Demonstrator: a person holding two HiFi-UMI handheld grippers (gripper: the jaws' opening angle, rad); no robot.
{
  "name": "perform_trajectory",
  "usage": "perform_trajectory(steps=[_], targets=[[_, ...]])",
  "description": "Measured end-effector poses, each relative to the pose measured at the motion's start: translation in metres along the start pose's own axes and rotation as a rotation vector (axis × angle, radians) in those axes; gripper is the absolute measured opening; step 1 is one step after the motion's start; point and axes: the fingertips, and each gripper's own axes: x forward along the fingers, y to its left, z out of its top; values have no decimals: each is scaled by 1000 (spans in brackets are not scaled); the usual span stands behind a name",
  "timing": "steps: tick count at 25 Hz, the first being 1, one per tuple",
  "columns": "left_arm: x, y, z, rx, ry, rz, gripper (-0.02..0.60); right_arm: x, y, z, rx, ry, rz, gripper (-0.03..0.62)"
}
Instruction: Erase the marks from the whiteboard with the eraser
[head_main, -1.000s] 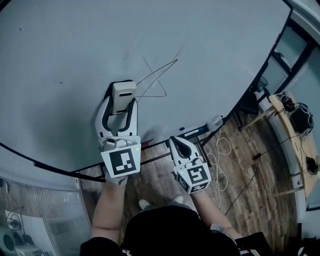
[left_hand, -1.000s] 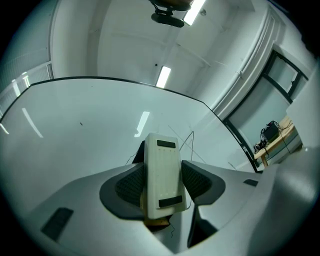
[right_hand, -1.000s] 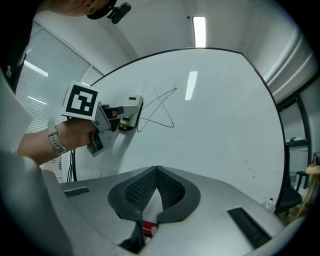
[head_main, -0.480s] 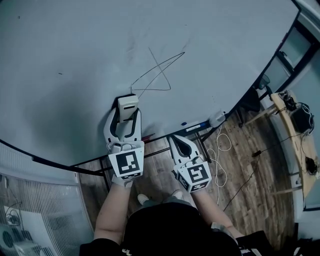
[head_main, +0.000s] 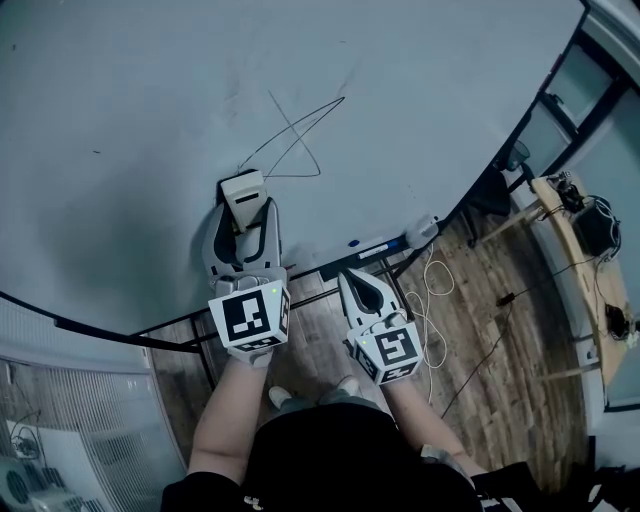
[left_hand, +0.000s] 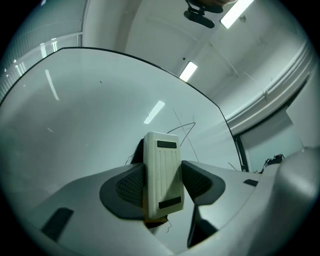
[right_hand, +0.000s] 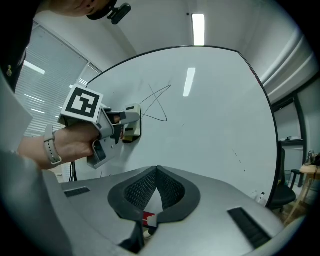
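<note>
So basically nothing's wiped yet, as far as I can see. The scribble (head_main: 295, 140), a loopy crossed triangle thing, sits on the whiteboard (head_main: 130, 90) looking whole, with thin dark lines and no smeared gaps. There are also a couple of tiny specks further out, like one at the far left (head_main: 97, 152), so those probably need a pass too.

The left gripper (head_main: 245, 213) has the eraser (head_main: 243, 188) pinched between its fingers (left_hand: 131, 186), one pad on each long side. It's held up at the board right at the lower left tail of the scribble, so I'd say the real wiping is all left to do. The right gripper (right_hand: 157, 175) is doing nothing, hanging low near the tray under the board with its fingers pressed together and empty.

Stuff I can't make out:
- Whether the eraser is actually pressing on the board or just hovering off it. Its wiping face is turned away in every view.
- Where the tail of the line ends, since the eraser covers it.
- A small red and white thing showing under the right fingers in the right gripper view. No idea what it is.
- The board's top and left edges are cut off in the head view, so there could be more marks out there.
</note>
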Motion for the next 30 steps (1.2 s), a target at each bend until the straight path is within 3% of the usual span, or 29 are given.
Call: perform_trajectory(steps=[3,8,17,25,30], targets=[[8,-7,12,-63,-28,10,249,-6,-8,1,0,-4,-12,26],[23,-26,29,-62,-59,-12,249,-17,-24,1,3,-8,-38,26],[60,-80,65,-7,-121,-89,249,-42,-61,7,5,-28,-110,26],[95,-130,100,-11,-159,-159,247,-64,-94,11,10,-43,-180,26],[96,-139,105,70,-158,-175,247,-63,-99,13,11,-46,-178,26]])
